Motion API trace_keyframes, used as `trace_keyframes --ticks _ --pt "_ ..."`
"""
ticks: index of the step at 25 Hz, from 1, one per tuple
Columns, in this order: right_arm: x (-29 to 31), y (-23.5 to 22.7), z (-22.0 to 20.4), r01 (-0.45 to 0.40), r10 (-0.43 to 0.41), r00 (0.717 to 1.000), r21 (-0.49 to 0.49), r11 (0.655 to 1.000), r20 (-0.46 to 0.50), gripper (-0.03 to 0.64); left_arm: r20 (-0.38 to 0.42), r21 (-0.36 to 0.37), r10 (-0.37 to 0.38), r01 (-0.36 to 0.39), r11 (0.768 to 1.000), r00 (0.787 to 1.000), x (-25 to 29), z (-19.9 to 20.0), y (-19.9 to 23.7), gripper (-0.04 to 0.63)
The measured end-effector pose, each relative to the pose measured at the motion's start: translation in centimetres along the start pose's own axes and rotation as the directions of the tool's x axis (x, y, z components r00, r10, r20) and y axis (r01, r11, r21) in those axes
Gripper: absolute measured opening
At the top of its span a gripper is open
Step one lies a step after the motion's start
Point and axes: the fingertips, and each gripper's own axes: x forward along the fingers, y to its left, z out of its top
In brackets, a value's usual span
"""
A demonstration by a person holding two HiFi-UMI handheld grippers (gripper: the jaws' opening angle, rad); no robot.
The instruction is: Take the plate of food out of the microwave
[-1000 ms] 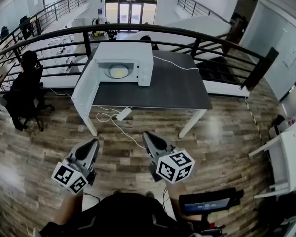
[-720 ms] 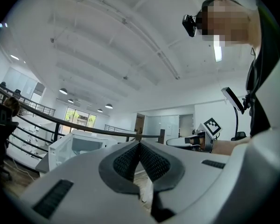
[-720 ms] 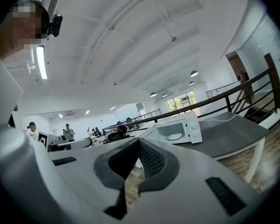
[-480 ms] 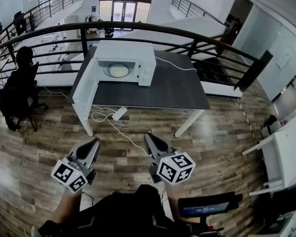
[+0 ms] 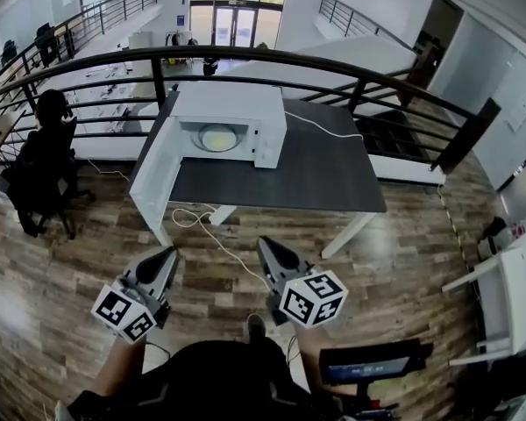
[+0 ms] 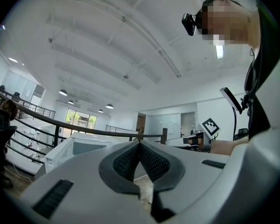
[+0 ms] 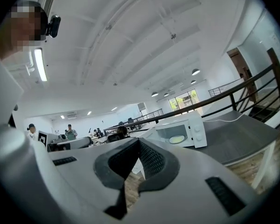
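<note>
Wood-plank floor [image 5: 403,261], dark table [image 5: 324,160], black railing [image 5: 465,137], glass doors [image 5: 232,24].

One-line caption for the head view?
Left gripper and right gripper, shut and empty, held short of the table with the open microwave, plate inside.

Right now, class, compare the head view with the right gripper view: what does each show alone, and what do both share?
Only the head view shows the black-and-white marker cube on the right gripper, the white cable looped on the wooden floor, and a black screen device. Only the right gripper view shows the white ceiling with lit lamps, the black head camera, and that gripper's dark pads shut together, empty. Both show the white microwave, the pale plate of yellow food inside it, the dark grey table and the black railing.
</note>
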Motion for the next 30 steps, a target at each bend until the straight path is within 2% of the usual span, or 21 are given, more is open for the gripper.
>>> trace_keyframes --ticks 4,13,17,30 --pt "2.3 -1.9 1.5 -0.052 0.051 0.999 -0.047 0.998 -0.016 0.000 0.004 0.027 0.024 -0.024 0.999 1.000 2.9 1.1 0.8 0.005" --pt "5.9 -7.3 4.3 -0.132 0.131 0.991 -0.038 0.991 -0.015 -0.001 0.042 0.017 0.072 -0.073 0.997 0.997 9.3 2.4 1.9 0.005" --pt "7.2 -9.9 4.8 -0.143 0.142 0.989 -0.035 0.989 -0.037 -0.002 -0.001 0.032 0.125 -0.125 0.992 0.992 11.5 1.2 2.7 0.005" --pt "10.0 -15.5 5.8 -0.227 0.227 0.971 0.002 0.974 -0.071 -0.002 -0.005 0.032 0.217 -0.216 0.976 0.976 16.7 0.2 3.0 0.005"
